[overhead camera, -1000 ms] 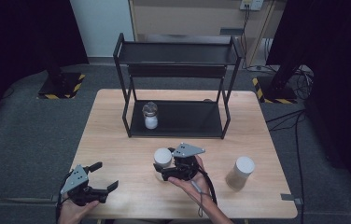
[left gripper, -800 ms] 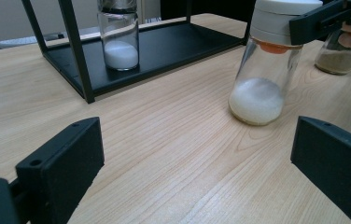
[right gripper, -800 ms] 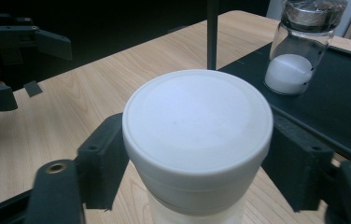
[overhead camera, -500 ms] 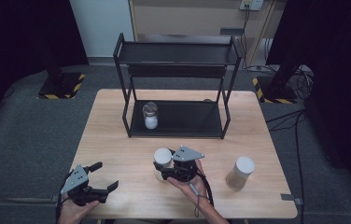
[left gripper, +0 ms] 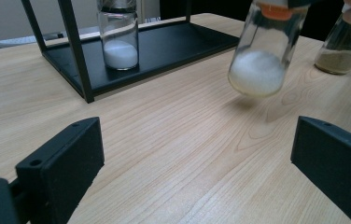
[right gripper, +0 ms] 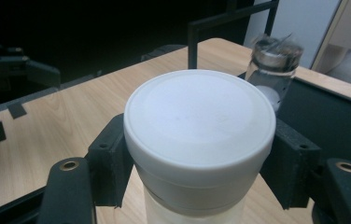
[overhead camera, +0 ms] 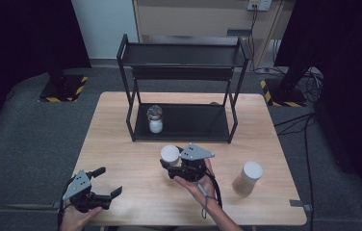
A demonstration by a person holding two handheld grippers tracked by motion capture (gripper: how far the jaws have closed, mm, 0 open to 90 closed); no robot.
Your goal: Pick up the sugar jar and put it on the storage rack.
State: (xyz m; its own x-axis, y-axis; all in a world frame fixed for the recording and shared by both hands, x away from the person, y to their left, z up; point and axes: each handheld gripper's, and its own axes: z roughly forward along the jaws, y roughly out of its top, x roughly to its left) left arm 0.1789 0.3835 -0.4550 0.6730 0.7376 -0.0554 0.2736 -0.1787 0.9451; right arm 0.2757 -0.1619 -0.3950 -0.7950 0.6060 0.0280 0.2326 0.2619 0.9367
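Note:
My right gripper is shut on a white-lidded glass jar of white powder in front of the black rack. In the right gripper view its two jaws clamp the jar just under the lid. Seen from the left gripper view, this jar hangs tilted just above the wood, with a shadow beneath it. My left gripper rests open at the table's near left, nothing between its fingers. A second jar of white powder stands on the rack's lower shelf.
A third jar with a pale lid and brownish contents stands at the near right of the wooden table. The rack's top shelf is bare. Black uprights frame the lower shelf's front corners.
The white-lidded jar and my right gripper have shifted slightly toward the rack, and the jar now hangs tilted off the wood. The left gripper has kept still.

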